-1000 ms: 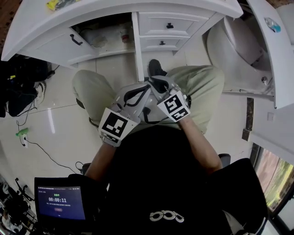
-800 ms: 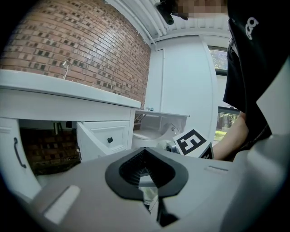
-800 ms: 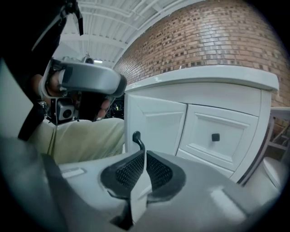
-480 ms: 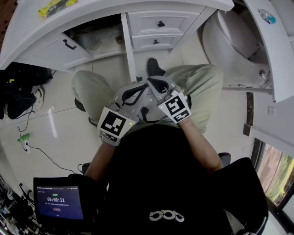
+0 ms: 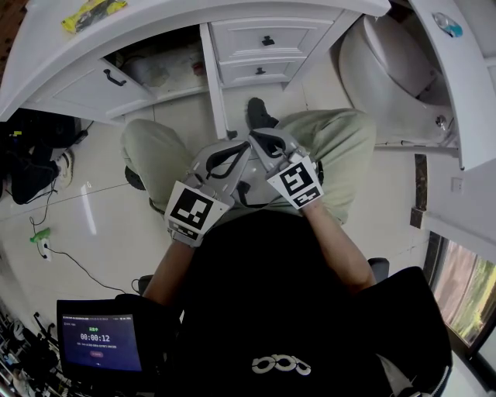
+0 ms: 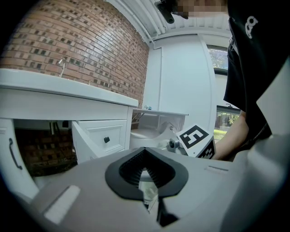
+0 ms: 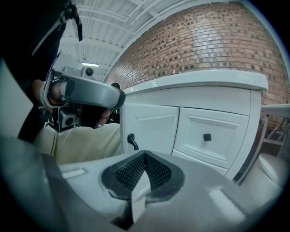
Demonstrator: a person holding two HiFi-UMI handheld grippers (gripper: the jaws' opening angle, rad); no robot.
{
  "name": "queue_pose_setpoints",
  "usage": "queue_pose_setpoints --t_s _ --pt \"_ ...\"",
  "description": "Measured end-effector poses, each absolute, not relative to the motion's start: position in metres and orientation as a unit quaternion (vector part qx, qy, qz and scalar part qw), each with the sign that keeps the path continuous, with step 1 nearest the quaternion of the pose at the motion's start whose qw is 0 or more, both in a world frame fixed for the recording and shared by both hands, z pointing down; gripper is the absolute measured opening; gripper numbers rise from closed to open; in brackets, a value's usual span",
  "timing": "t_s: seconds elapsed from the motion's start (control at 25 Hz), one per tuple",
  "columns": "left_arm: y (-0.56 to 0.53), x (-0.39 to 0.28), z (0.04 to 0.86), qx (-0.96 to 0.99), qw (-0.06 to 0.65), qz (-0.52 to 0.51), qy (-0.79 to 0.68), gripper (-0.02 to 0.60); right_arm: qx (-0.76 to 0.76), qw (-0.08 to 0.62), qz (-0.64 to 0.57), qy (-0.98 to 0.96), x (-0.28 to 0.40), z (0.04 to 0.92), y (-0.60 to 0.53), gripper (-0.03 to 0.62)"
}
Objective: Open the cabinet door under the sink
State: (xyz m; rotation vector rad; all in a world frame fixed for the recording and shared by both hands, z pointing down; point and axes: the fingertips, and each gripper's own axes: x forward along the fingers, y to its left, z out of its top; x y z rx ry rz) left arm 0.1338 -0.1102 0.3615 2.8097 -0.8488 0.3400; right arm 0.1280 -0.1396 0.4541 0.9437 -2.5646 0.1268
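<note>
— Where's the door?
— In the head view it's at 11 o'clock from the grippers. The door [image 5: 81, 93] stands swung out under the counter [image 5: 256, 9], with its black handle [image 5: 115, 77] showing. The opening [image 5: 167, 54] beside it is dark, and a pale container [image 5: 143, 71] sits inside.

— And the grippers?
— Both are over the person's lap [image 5: 333, 147], well apart from the door. The left gripper [image 5: 232, 153] and the right gripper [image 5: 266, 143] lie side by side with their tips towards 12 o'clock. The tips are very near each other, but I cannot tell whether they touch.

— How do the jaws stand?
— In the left gripper view the left gripper [image 6: 145, 156] has its jaws closed tip to tip, with nothing between them. In the right gripper view the right gripper [image 7: 145, 156] is the same, pressed together and empty.

— Does the left gripper view catch the door?
— Yes, at the 9 o'clock edge [image 6: 16, 179]. The opening is just right of it, with brick at the back. The right gripper's marker cube [image 6: 195, 138] sits at 2 o'clock from the jaws.

— What else is around?
— In the head view there are two drawers [image 5: 287, 35] at 12 o'clock and a toilet [image 5: 387, 66] at 1 o'clock. A lit screen [image 5: 101, 341] is at 7 o'clock, and a yellow packet [image 5: 93, 12] lies on the counter at 11 o'clock.
</note>
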Motion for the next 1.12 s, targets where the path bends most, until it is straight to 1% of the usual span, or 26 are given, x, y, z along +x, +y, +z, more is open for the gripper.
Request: queue_pose_setpoints --t_s 0.24,0.44,0.6,0.8,1.12 --pt "-0.110 0.135 0.362 0.947 0.092 0.115 -0.286 0.014 0.344 0.185 0.051 -0.919 0.131 0.444 -0.140 -0.009" --pt "-0.111 0.130 0.355 0.944 0.093 0.108 -0.296 0.014 0.352 0.151 0.053 -0.922 0.130 0.410 -0.137 -0.008" --pt "-0.107 0.123 0.348 0.941 0.090 0.105 -0.309 0.014 0.343 0.139 0.036 -0.928 0.120 0.387 -0.126 -0.008" --pt "-0.092 0.109 0.343 0.935 0.086 0.099 -0.330 0.014 0.324 0.142 0.016 -0.935 0.106 0.372 -0.103 -0.008" --pt "-0.043 0.087 0.336 0.911 0.089 0.080 -0.396 0.014 0.298 0.112 0.025 -0.948 0.097 0.359 -0.047 -0.008"
